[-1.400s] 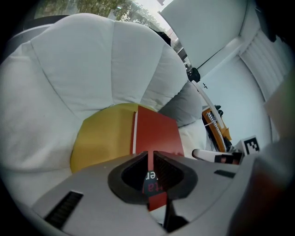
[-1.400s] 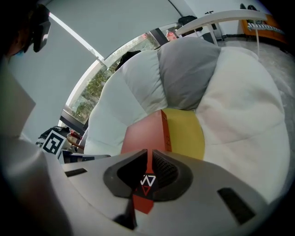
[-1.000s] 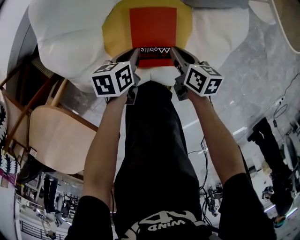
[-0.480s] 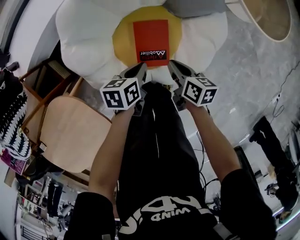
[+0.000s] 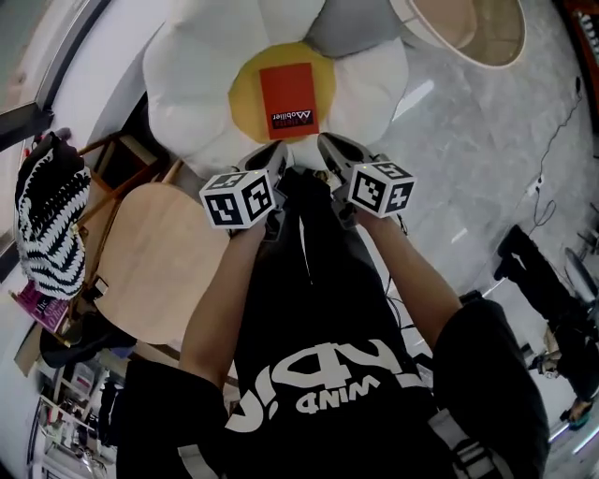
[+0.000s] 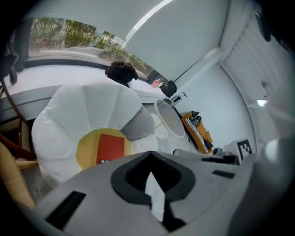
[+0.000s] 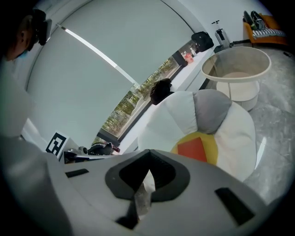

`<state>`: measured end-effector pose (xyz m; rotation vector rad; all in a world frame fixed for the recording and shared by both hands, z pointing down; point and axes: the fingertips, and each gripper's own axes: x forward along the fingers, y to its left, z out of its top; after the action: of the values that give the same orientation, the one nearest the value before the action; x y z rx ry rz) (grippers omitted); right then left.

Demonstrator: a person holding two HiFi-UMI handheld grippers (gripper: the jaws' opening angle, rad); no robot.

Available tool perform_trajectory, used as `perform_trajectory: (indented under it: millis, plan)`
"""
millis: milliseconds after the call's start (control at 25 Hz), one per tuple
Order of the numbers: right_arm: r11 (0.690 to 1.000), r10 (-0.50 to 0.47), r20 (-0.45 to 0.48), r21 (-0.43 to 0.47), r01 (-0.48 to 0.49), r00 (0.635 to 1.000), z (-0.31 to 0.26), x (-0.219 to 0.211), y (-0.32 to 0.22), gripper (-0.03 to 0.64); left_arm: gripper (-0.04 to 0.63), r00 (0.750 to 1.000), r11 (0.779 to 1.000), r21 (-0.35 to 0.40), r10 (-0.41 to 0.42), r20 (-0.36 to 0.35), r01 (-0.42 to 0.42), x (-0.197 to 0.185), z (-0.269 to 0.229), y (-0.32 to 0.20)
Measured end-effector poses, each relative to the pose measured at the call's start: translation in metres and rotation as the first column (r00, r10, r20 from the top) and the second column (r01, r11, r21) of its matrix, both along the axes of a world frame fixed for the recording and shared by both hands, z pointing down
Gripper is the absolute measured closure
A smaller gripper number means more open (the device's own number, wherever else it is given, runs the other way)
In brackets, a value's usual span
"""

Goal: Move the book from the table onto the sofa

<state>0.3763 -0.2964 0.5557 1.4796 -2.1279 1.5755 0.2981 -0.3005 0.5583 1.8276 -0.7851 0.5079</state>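
Observation:
The red book (image 5: 288, 98) lies flat on the yellow centre (image 5: 245, 94) of the white flower-shaped sofa (image 5: 187, 84). Both grippers hover well above its near edge and touch nothing. My left gripper (image 5: 275, 152) is shut and empty, and my right gripper (image 5: 328, 146) beside it is shut and empty too. In the left gripper view the book (image 6: 110, 148) shows beyond the closed left gripper (image 6: 154, 184). The right gripper view has the book (image 7: 193, 150) to the right of the closed right gripper (image 7: 142, 196).
A grey cushion (image 5: 346, 23) rests on the sofa's far side, with a round white table (image 5: 468, 23) beyond it. A wooden chair (image 5: 140, 262) and a black-and-white striped bag (image 5: 51, 210) stand at the left. Marble floor (image 5: 487, 159) lies to the right.
Both grippers have risen together, away from the book's near edge. The book stays on the sofa and looks smaller and farther below.

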Motion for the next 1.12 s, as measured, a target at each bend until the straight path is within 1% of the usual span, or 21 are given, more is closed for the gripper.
perform_trajectory:
  millis: [160,400,720,920,1120]
  plan:
    - [1.000,0.004,0.006,0.031,-0.004,1.000,-0.037,0.002,0.012,0.615,0.586,1.000,0.998,0.051,0.024,-0.014,-0.023,0.003,-0.042,0.005]
    - [0.997,-0.022,0.019,0.071,0.020,1.000,-0.089,-0.005,0.035,0.615,0.586,0.998,0.995,0.080,0.058,-0.038,-0.055,0.001,-0.094,0.025]
    - [0.980,-0.071,0.015,0.185,0.067,0.997,-0.165,-0.010,0.046,0.615,0.587,0.988,0.982,0.150,0.130,-0.086,-0.116,0.003,-0.164,0.037]
    - [0.970,-0.058,0.019,0.238,0.051,0.998,-0.203,-0.008,0.055,0.615,0.586,0.982,0.965,0.224,0.160,-0.096,-0.136,0.002,-0.207,0.042]
    - [0.947,-0.068,-0.019,0.313,0.071,0.997,-0.237,-0.006,0.065,0.615,0.587,0.972,0.929,0.324,0.218,-0.083,-0.181,0.004,-0.241,0.052]
